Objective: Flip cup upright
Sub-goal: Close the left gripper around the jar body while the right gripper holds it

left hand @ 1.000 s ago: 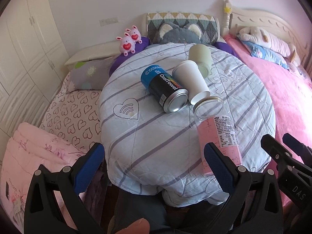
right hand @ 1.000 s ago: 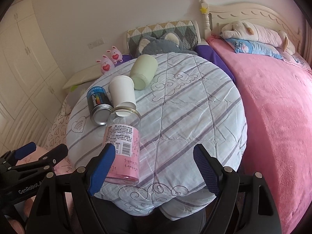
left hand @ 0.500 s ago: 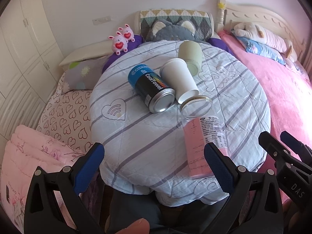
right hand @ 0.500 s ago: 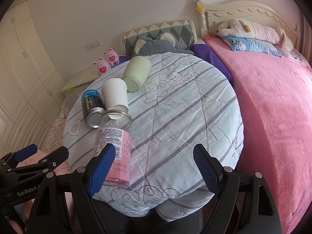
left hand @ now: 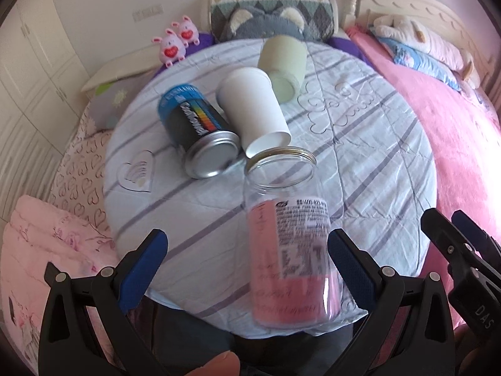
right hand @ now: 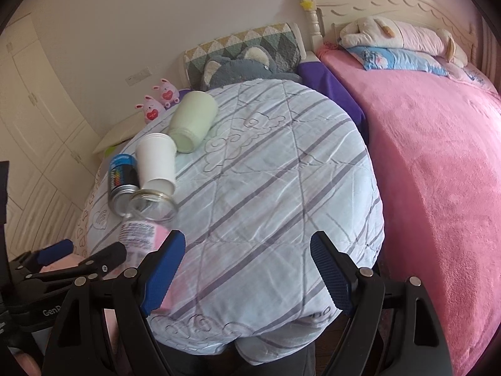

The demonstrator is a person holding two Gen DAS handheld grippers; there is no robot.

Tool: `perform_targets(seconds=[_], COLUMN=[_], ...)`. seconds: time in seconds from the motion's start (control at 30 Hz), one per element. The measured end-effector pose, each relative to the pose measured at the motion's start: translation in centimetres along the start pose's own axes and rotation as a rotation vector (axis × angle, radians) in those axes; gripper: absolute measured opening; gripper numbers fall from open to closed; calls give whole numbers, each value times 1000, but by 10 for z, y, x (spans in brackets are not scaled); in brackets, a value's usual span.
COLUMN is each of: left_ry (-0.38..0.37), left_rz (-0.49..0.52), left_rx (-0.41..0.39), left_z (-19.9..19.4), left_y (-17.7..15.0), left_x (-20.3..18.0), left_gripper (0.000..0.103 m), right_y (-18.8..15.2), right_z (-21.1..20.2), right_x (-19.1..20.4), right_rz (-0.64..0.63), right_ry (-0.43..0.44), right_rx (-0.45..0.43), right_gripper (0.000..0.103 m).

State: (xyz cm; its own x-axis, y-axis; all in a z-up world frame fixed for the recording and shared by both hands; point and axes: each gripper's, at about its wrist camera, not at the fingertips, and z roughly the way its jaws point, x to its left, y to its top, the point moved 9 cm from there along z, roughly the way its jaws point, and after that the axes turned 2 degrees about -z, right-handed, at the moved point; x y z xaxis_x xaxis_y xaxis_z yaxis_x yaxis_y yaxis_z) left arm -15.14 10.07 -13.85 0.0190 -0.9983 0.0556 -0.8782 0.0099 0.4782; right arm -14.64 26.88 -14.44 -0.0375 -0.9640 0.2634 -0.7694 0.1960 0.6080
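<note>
- Over the near edge of the round table (left hand: pixel 360 144), my left gripper (left hand: pixel 247 260) sits low, fingers spread wide, pinching nothing.
- My right gripper (right hand: pixel 247 266) is beside it on the right, also spread wide and empty; its tips show at the left view's right edge.
- Four containers lie on their sides on the striped cloth: clear jar (left hand: pixel 288 250), white cup (left hand: pixel 253 109), can (left hand: pixel 194 125), green cup (left hand: pixel 281 59).
- Jar has a pink label, open mouth facing away from me; inside looks empty.
- White cup lies rim toward me, touching the jar's mouth, can just beside it on the left, green cup behind it.
- Jar body sits between my left fingers, nearer the right one; contact I can't tell.
- White cup is past the jar, ahead of my left gripper, and well left of my right one (right hand: pixel 156 159).
</note>
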Motion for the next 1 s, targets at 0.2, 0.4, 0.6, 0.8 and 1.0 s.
perform_targets(seconds=[0.2, 0.4, 0.6, 0.8, 1.0], left_ry=[-33, -24, -52, -57, -50], left_rz=[-45, -77, -129, -167, -214], left_rx=[81, 113, 154, 168, 186], left_z=[30, 41, 45, 50, 52], left_y=[6, 11, 3, -2, -9], left_x=[-12, -15, -16, -18, -14], left_gripper=[103, 103, 103, 103, 93], right_y=[10, 18, 20, 17, 15], right_z=[27, 46, 57, 59, 56], right_x=[-17, -24, -24, -23, -27], right_rz=[21, 28, 27, 18, 17], right_ry=[16, 28, 39, 52, 54], right_rx=[39, 61, 79, 86, 90], right_gripper=[83, 83, 83, 83, 83])
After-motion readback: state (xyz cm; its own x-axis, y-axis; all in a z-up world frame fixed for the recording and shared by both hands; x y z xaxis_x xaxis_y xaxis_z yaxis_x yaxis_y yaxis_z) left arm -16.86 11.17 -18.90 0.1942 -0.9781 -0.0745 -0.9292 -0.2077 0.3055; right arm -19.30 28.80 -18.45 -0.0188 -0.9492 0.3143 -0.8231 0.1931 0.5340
